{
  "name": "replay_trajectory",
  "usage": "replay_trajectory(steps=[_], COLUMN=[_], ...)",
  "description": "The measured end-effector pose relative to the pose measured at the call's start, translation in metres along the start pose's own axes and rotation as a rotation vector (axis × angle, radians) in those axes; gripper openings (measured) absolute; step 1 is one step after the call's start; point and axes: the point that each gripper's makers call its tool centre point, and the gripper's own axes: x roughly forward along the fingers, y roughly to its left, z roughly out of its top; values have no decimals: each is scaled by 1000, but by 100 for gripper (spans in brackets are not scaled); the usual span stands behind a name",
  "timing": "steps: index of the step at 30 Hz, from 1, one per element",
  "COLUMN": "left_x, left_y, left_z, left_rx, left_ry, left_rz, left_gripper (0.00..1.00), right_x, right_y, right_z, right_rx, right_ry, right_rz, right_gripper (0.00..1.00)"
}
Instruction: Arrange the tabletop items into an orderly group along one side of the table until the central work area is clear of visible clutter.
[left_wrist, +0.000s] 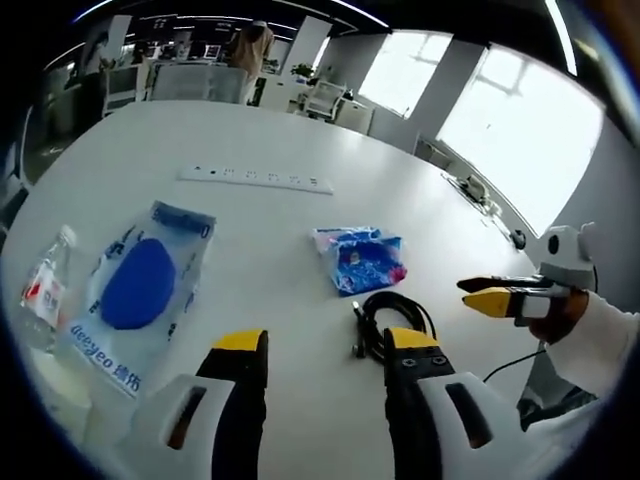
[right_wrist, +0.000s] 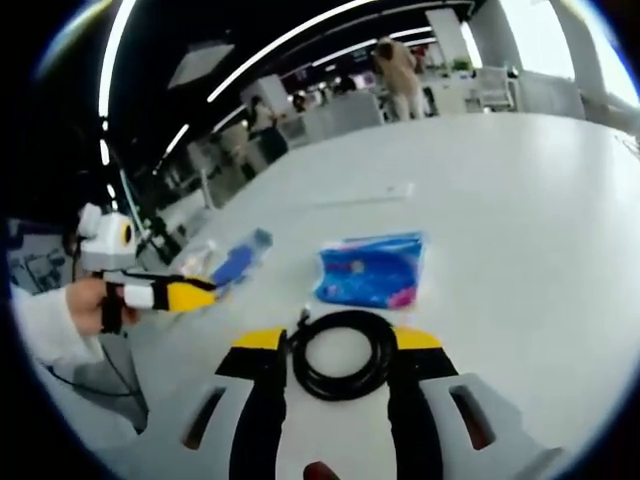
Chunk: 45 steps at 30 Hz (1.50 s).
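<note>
My left gripper (left_wrist: 325, 345) is open above the white table (left_wrist: 270, 130), with nothing between its yellow-tipped jaws. Ahead of it lie a clear bag holding a blue pad (left_wrist: 150, 285), a water bottle (left_wrist: 45, 290) on its side at the left edge, a blue tissue packet (left_wrist: 362, 258) and a coiled black cable (left_wrist: 390, 320). My right gripper (right_wrist: 338, 345) is open too; the cable coil (right_wrist: 340, 355) shows between its jaws, with the tissue packet (right_wrist: 372, 268) just beyond. The right gripper (left_wrist: 495, 295) hovers to the right of the cable. The left gripper (right_wrist: 185, 295) is at the left, near the bag (right_wrist: 235, 262).
A white power strip (left_wrist: 255, 180) is set flat in the table further back, also seen as the power strip (right_wrist: 365, 195). Office desks, chairs and a standing person (left_wrist: 250, 45) lie beyond the table. Windows run along the right side.
</note>
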Motion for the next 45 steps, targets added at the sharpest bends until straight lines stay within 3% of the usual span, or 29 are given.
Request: replay_trajectory(steps=[16,30,45], left_x=[-31,-55,-56], left_y=[29,48,51], left_z=[-15,-45,-39], left_rx=[-108,-218,-271], left_ry=[-51,-75,-104], left_rz=[75,146,155], left_gripper=[45,44,44], right_x=[10,18,22], right_y=[9,16,18], right_z=[4,6,2], right_rx=[-24,-44,-48], right_ry=[19,37,60], right_rz=[23,53,63], right_gripper=[36,35,34])
